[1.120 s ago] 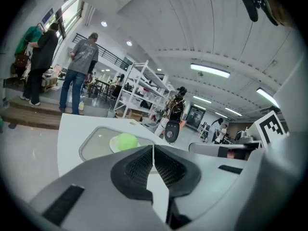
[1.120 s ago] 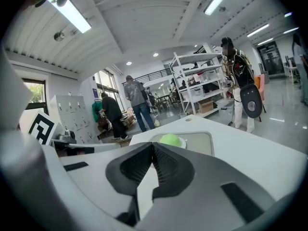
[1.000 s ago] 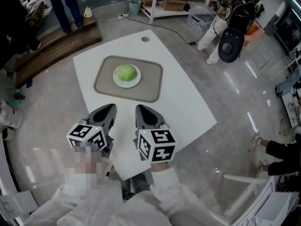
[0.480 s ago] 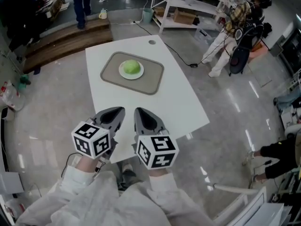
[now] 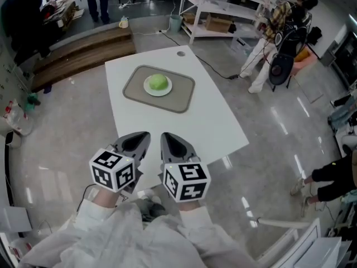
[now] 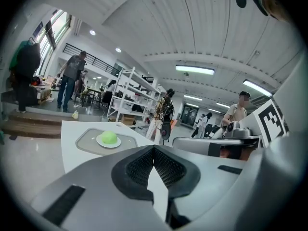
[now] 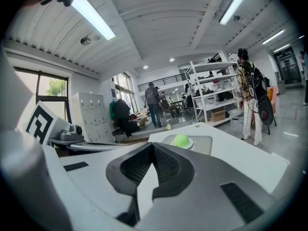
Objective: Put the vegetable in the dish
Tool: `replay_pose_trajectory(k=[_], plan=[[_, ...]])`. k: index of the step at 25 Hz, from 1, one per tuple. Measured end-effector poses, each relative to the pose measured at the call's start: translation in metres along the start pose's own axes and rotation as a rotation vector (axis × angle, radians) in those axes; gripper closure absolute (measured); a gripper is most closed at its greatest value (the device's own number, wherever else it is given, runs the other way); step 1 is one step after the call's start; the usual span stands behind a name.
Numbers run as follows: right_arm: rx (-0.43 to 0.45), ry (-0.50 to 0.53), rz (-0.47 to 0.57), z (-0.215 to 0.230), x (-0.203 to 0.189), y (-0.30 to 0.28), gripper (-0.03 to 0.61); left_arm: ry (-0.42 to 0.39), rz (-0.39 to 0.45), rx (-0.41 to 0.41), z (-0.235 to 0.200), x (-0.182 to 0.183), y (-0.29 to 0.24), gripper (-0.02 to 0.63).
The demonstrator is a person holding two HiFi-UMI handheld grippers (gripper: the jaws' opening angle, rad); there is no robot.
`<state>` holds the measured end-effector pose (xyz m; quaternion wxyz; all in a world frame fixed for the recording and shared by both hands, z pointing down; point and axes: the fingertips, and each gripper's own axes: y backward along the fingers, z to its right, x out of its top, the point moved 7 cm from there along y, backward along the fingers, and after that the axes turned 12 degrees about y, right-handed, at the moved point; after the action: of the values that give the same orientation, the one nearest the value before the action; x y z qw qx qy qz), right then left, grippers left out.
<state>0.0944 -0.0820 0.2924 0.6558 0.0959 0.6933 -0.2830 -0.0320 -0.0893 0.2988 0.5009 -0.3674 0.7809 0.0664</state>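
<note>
A round green vegetable (image 5: pixel 158 82) lies on a small white dish (image 5: pixel 158 89), which stands on a grey-beige tray (image 5: pixel 178 96) on the far half of the white table (image 5: pixel 217 124). The vegetable (image 6: pixel 109 137) also shows far ahead in the left gripper view, and the vegetable (image 7: pixel 181 140) does too in the right gripper view. My left gripper (image 5: pixel 138 140) and right gripper (image 5: pixel 170 143) hover side by side at the table's near edge, well short of the tray. Both are shut with nothing between the jaws.
A white shelf unit (image 5: pixel 223 7) and a person with a dark bag (image 5: pixel 279 43) stand beyond the table at the right. A wooden platform (image 5: pixel 78 49) runs along the back left. A cable (image 5: pixel 215 66) crosses the floor. Another person's arm (image 5: pixel 334 177) shows at the right edge.
Both grippers have drawn back together from over the table to its near edge and risen a little. The table and tray now look farther off. The vegetable has not moved.
</note>
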Motion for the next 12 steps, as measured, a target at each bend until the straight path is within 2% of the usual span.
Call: replay_pose_trajectory(k=[12], plan=[[-0.047, 0.000, 0.008, -0.018, -0.007, 0.000, 0.566, -0.012, -0.030, -0.039, -0.005, -0.006, 0.010, 0.606]])
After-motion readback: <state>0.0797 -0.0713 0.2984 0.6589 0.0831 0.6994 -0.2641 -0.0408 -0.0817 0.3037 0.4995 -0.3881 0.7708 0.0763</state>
